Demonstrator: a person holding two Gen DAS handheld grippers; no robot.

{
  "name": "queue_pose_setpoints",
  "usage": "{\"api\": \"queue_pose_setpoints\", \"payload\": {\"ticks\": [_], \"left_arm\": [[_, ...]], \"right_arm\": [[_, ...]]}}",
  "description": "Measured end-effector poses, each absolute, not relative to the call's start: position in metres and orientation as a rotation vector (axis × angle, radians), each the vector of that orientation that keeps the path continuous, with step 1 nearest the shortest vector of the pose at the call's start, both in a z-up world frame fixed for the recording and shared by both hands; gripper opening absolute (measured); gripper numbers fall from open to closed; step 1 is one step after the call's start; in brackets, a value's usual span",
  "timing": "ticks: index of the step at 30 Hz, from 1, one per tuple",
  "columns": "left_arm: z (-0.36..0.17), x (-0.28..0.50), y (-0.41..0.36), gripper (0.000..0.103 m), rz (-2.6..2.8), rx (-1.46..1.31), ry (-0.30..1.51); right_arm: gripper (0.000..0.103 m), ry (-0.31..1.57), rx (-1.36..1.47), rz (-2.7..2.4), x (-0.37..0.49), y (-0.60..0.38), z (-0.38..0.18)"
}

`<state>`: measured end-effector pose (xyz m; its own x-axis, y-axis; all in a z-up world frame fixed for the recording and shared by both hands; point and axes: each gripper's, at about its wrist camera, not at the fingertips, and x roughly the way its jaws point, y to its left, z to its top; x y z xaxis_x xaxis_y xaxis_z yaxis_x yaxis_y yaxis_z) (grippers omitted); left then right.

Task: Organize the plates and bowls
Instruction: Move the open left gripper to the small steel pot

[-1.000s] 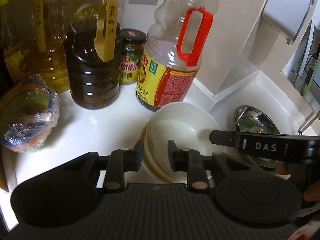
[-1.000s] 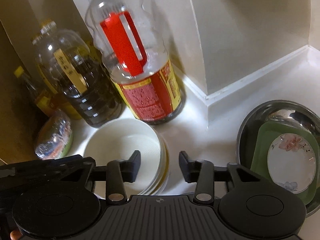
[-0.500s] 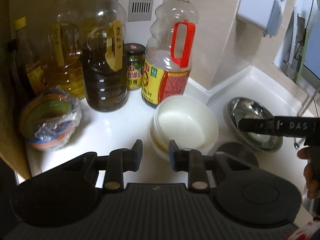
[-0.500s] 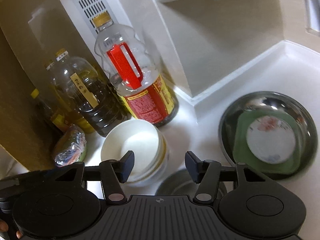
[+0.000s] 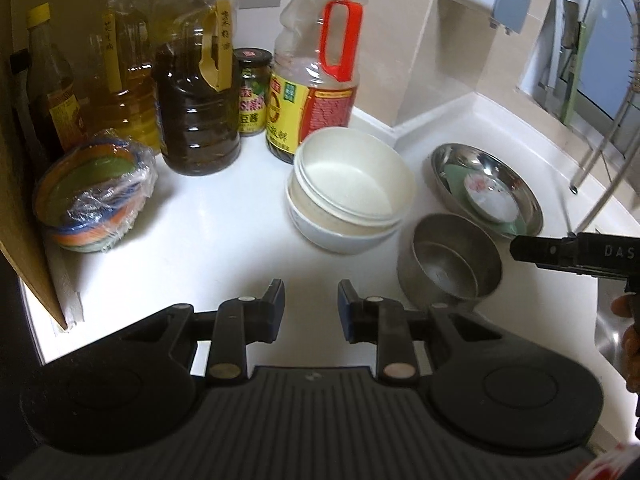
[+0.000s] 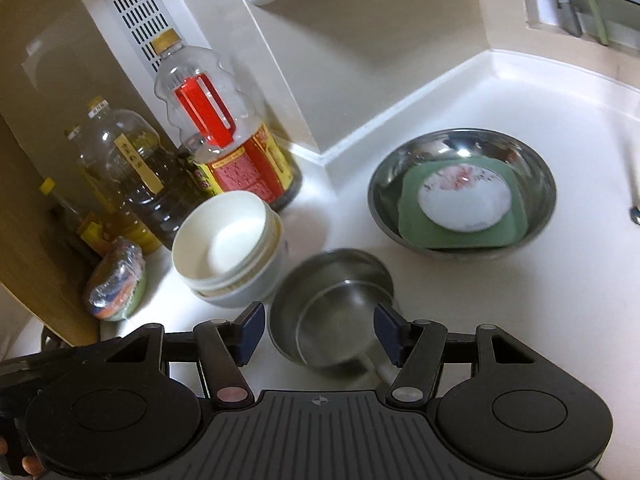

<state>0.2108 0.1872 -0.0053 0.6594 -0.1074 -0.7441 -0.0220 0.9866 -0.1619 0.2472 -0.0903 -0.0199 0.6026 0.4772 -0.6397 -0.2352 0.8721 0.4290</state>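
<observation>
on the white worktop [image 5: 192,248] a stack of white bowls [image 5: 350,188] sits just in front of the red-handled bottle [image 5: 316,60] and the dark oil bottle [image 5: 196,96]. beside the stack, toward the sink side, stand nested steel bowls [image 6: 334,312], and beyond them a wide steel basin [image 6: 462,192] holds a green square plate [image 6: 416,220] with a flowered round plate [image 6: 464,202] on top. a plastic-wrapped stack of coloured bowls [image 5: 94,196] sits near the wooden panel. the left gripper [image 5: 310,304] hangs above bare worktop, its fingers narrow and empty. the right gripper [image 6: 320,334] has just been opening; its fingers stand wide on either side of the nested steel bowls, not pressing on them.
</observation>
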Motion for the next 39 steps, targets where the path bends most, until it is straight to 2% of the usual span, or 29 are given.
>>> {"api": "queue_pose_setpoints", "payload": {"ticks": [13, 39], "left_arm": [[-0.018, 0.188, 0.163, 0.025, -0.022, -0.181, 0.905], [-0.022, 0.144, 0.063, 0.025, 0.111, -0.207, 0.957]], "right_arm": [[0.061, 0.862, 0.224, 0.479, 0.227, -0.098, -0.029], [0.061, 0.922, 0.132, 0.612, 0.204, -0.171, -0.044]]}}
